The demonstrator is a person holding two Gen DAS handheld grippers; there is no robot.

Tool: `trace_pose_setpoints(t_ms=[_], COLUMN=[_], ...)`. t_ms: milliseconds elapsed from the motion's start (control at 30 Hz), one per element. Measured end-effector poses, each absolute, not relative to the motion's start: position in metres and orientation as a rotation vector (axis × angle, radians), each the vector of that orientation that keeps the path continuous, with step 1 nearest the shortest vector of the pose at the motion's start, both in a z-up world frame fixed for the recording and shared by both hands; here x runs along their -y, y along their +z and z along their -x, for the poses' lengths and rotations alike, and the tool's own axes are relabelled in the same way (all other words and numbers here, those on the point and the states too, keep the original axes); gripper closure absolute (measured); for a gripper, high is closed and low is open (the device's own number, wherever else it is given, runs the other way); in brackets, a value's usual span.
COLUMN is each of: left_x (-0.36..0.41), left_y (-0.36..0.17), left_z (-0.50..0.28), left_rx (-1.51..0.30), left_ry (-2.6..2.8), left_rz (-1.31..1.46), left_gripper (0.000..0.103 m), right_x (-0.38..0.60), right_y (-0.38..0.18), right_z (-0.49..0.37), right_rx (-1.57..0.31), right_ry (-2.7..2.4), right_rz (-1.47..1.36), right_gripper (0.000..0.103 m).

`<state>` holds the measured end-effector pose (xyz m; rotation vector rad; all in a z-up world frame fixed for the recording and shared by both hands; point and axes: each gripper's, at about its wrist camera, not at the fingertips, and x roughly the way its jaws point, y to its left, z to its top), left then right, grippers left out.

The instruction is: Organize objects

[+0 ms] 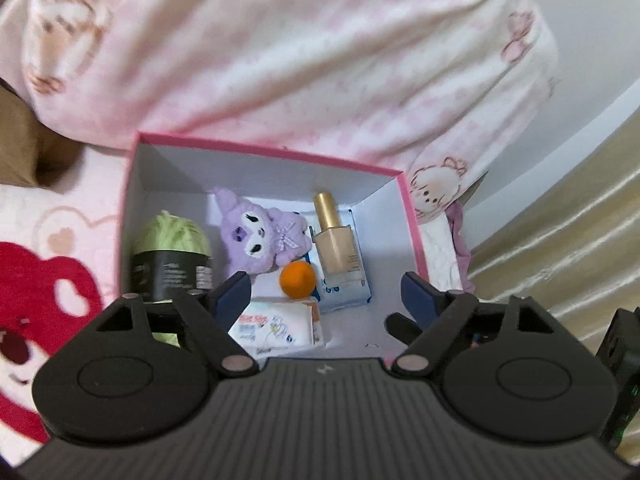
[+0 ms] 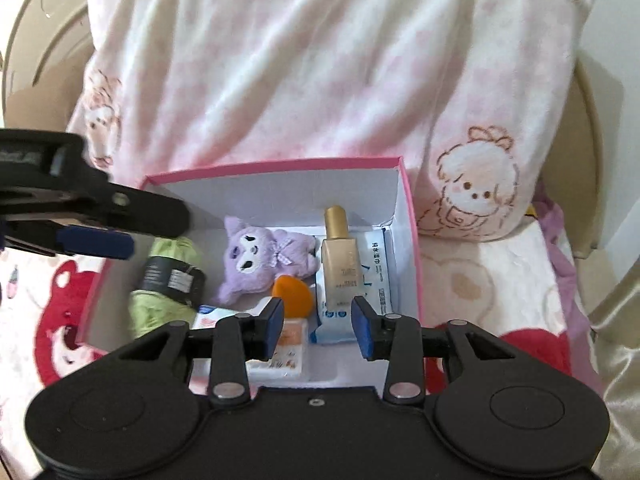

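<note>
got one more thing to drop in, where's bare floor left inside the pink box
Bare floor shows at the near right corner of the pink box, between the tissue pack and the right wall. The left and middle are crowded: green yarn, purple plush, orange sponge.

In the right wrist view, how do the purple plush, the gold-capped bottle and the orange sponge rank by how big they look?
1. Purple plush
2. Bottle, narrower than the plush, though about as long
3. Orange sponge, clearly smallest, and partly hidden behind a gripper finger

All lie close together in the box, so nearness hardly skews this.
</note>
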<state>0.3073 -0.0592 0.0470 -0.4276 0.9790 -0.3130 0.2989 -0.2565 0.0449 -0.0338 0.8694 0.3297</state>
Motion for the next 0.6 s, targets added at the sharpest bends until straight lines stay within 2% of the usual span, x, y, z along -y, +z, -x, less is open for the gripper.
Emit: trace_pose_setpoints(t_ms=[167,533,600], left_x=[0.047,0.032,0.031], left_y=[0.078,0.111,0.116], left_z=[-0.265,-0.181,-0.168], left_rx=[-0.929,-0.935,-0.924], left_ry=[-0.271,-0.213,-0.217], left_rz=[0.356,0.236,0.225], left_gripper=[0.01,0.01,0.008], right_x=[0.257,0.247,0.247], right_y=[0.082,0.135,0.14], right_z=[-0.263,-0.178,-0.165], right_rx=[-0.856,-0.768,-0.756], right_ry=[0.357,0.41,0.414], right_rz=[0.026,0.097,0.107], right_gripper=[0.06,0.053,0.05])
